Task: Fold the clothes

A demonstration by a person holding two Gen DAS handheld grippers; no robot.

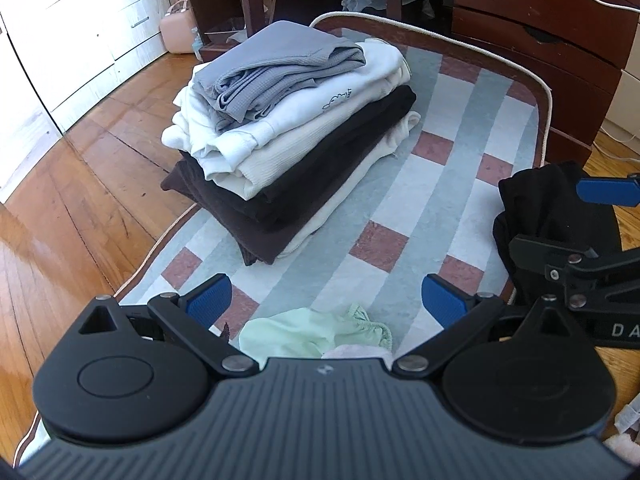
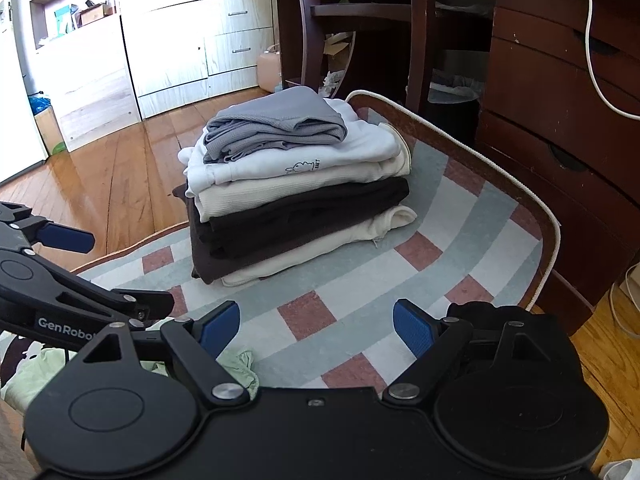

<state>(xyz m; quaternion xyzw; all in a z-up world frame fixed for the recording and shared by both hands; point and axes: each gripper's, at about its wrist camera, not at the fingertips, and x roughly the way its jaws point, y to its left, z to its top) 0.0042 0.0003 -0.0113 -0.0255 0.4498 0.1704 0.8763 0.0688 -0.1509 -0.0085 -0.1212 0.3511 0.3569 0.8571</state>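
Observation:
A stack of folded clothes sits on the checked rug, grey garment on top, then white, cream, dark brown and cream; it also shows in the right wrist view. My left gripper is open and empty above a loose pale green garment at the rug's near end. My right gripper is open and empty; the green garment lies by its left finger. A crumpled black garment lies at the rug's right edge, beside the right gripper, and shows by the right finger.
Dark wooden drawers and a chair stand behind the rug. A white cable hangs over the drawers. White cabinets line the far wall across a wooden floor. A pink case stands by the cabinets.

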